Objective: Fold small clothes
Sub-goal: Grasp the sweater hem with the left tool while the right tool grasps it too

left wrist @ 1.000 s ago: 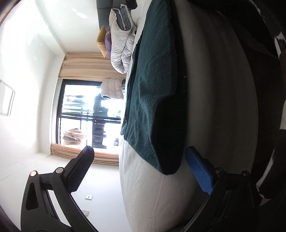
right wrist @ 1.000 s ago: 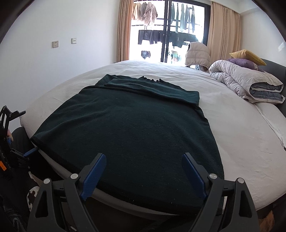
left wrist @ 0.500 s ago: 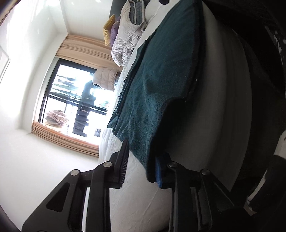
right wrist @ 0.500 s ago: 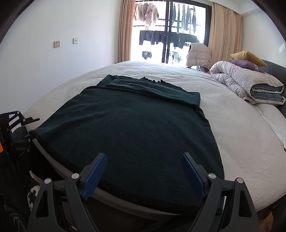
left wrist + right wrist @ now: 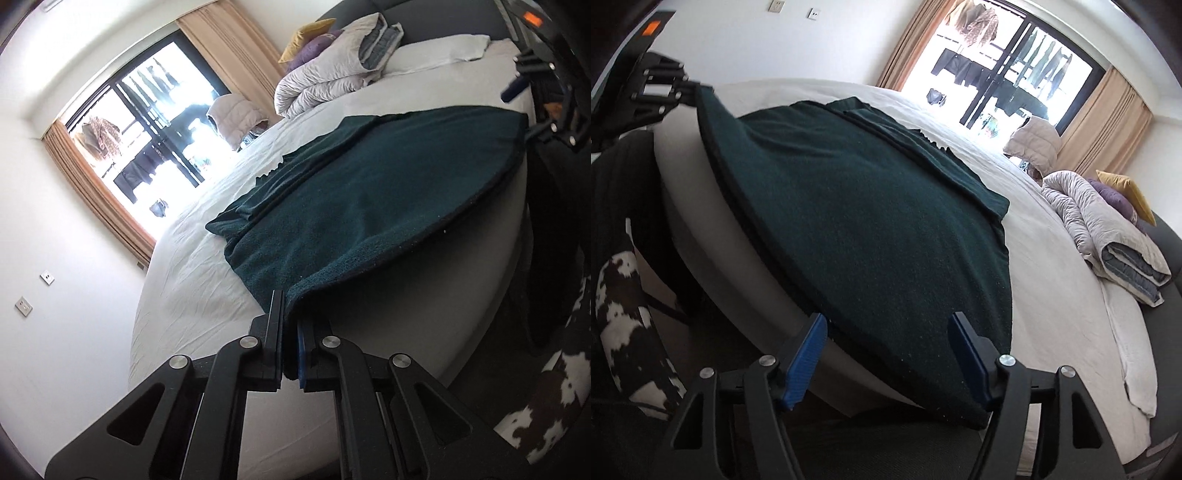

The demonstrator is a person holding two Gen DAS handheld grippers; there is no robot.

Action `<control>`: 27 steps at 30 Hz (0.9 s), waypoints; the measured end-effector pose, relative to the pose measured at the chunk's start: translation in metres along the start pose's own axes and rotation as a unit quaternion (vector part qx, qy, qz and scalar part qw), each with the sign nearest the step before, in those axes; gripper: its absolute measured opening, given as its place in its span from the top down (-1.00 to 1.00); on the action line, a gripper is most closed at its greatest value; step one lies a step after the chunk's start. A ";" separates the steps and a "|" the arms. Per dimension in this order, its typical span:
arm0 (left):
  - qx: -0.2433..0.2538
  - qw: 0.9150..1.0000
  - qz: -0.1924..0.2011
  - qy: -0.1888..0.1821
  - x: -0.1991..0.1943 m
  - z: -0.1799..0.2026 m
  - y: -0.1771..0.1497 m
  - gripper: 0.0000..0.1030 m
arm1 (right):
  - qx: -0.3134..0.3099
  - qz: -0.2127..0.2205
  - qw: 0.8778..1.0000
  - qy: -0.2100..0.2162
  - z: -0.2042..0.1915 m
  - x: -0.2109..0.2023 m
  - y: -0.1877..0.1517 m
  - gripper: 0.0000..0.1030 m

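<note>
White-sheeted bed [image 5: 192, 280] under a bright window [image 5: 147, 122], rolled duvet [image 5: 1108, 236] and cushions at the headboard end. Spread flat across the near part of the mattress: dark green garment [image 5: 369, 192], its black-trimmed hem hanging a little over the bed's edge, its far end already doubled over itself in a narrow band toward the window.

Left gripper [image 5: 290, 332] clenched on the garment's near left corner, cloth pinched between the pads and lifted slightly off the sheet. Also visible from the right wrist view, at the upper left, with the corner drawn up to it [image 5: 665, 92].

Right gripper [image 5: 888, 354] straddling the near right corner, jaws closing, hem between the blue pads [image 5: 807, 354] but not yet pressed; no grip there so far as can be seen.

Progress, as a judgement: barely started. One corner secured, second corner about to be taken, main fold not begun. Garment otherwise lying smooth and square, which should help. Remaining, most likely: finish the right-hand pinch, raise both corners together, carry the hem away toward the far end, lay it down evenly, then fold again to a compact size.

Possible trouble: uneven lift with only one corner held, pulling the cloth askew or dragging it off the edge.
</note>
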State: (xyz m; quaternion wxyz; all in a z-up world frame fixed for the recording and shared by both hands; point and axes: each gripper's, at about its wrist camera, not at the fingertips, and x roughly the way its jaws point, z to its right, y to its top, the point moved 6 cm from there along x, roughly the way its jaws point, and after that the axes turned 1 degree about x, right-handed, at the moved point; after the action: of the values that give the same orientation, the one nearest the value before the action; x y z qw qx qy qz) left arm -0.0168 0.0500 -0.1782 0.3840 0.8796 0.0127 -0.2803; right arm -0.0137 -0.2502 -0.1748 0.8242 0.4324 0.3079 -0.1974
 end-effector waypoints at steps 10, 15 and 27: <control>-0.131 0.991 -0.016 -0.023 0.007 -0.038 0.020 0.92 | -0.079 -0.037 0.994 -0.066 -0.009 0.029 -0.013 -0.20; -0.152 0.987 -0.033 -0.039 0.015 -0.045 0.017 0.92 | -0.057 -0.057 0.994 -0.073 0.010 0.039 -0.016 -0.19; -0.159 0.985 -0.044 -0.044 0.016 -0.044 0.013 0.92 | -0.109 -0.047 0.988 -0.102 -0.009 0.037 -0.020 -0.18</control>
State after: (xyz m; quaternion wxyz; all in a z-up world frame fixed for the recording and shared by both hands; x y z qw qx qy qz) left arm 0.0216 0.0681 -0.1533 0.5060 0.7931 0.0792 -0.3297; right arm -0.0014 -0.2559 -0.2151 0.8833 0.3026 0.2620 -0.2440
